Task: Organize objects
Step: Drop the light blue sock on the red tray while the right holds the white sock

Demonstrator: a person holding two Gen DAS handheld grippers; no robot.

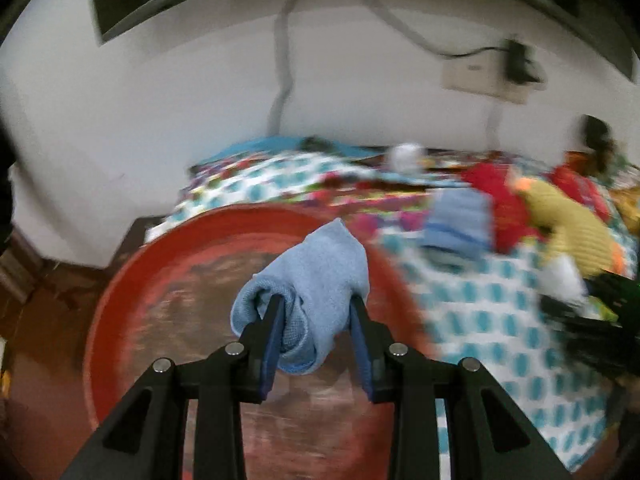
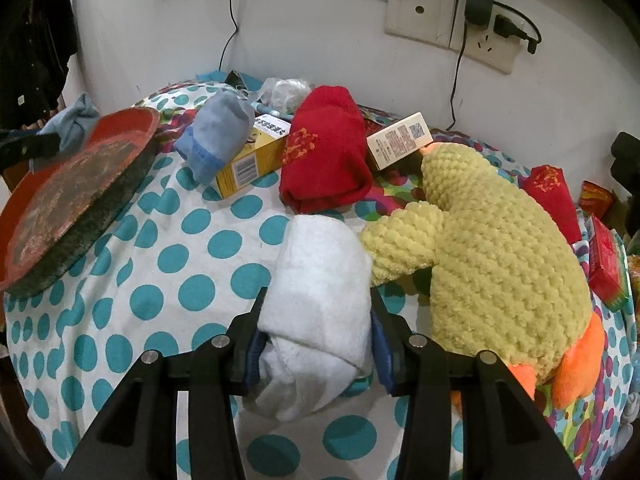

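My left gripper [image 1: 316,304] is shut on a rolled light blue cloth [image 1: 316,276] and holds it above the round red tray [image 1: 120,288]. The left wrist view is blurred by motion. In the right wrist view the same tray [image 2: 60,208] sits at the left edge of the polka-dot cover, with the blue cloth [image 2: 76,120] over its far rim. My right gripper [image 2: 318,300] is shut on a rolled white cloth [image 2: 320,300] that lies on the polka-dot cover [image 2: 160,280], next to a yellow plush duck [image 2: 500,264].
A red rolled cloth [image 2: 328,160], a grey-blue rolled cloth [image 2: 218,136], a yellow box [image 2: 248,160] and a white box [image 2: 400,140] lie at the back. Another red roll [image 2: 552,200] and red boxes [image 2: 606,268] are at the right. A wall with sockets [image 2: 448,20] stands behind.
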